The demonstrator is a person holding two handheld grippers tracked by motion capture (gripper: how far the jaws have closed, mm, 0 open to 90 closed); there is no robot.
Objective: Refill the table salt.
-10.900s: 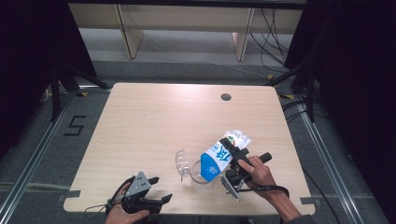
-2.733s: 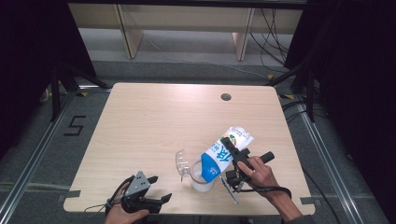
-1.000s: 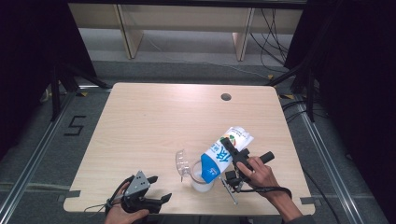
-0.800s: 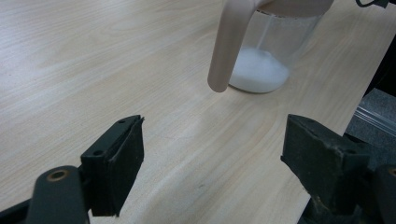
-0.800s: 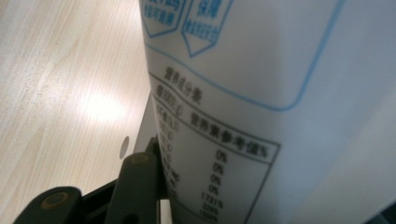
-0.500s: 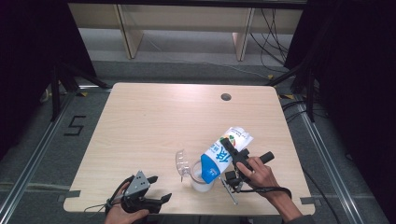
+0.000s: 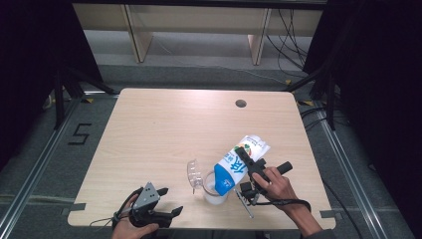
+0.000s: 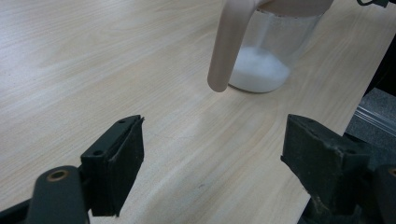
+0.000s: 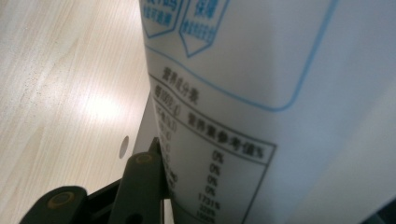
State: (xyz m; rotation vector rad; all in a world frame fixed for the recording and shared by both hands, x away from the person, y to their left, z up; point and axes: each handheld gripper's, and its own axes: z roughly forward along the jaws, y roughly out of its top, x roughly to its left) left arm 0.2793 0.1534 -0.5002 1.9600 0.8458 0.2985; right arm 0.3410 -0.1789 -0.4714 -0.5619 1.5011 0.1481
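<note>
So the right tool point(image 7: 245, 167) is clamped on a blue and white carton point(image 7: 238, 163), one jaw on each side of it. The carton's tipped over hard, its low end pointing to about 7 o'clock and sitting right above the mouth of a clear jug point(image 7: 211, 191). That jug stands on the counter point(image 7: 169, 124) near the front edge, around 5 o'clock from the counter's middle, and it's got a layer of white stuff in the bottom point(image 8: 259, 70). In the right gripper view you mostly get the carton's printed side point(image 9: 261, 93) pressed against the jaw, text too blurry to read.

The left tool point(image 7: 158, 214) is down at the front edge, about 8 o'clock from the jug and clearly apart from it. Its jaws stand wide apart with just bare counter between them, pointed at the jug's handle point(image 8: 231, 44).
</note>
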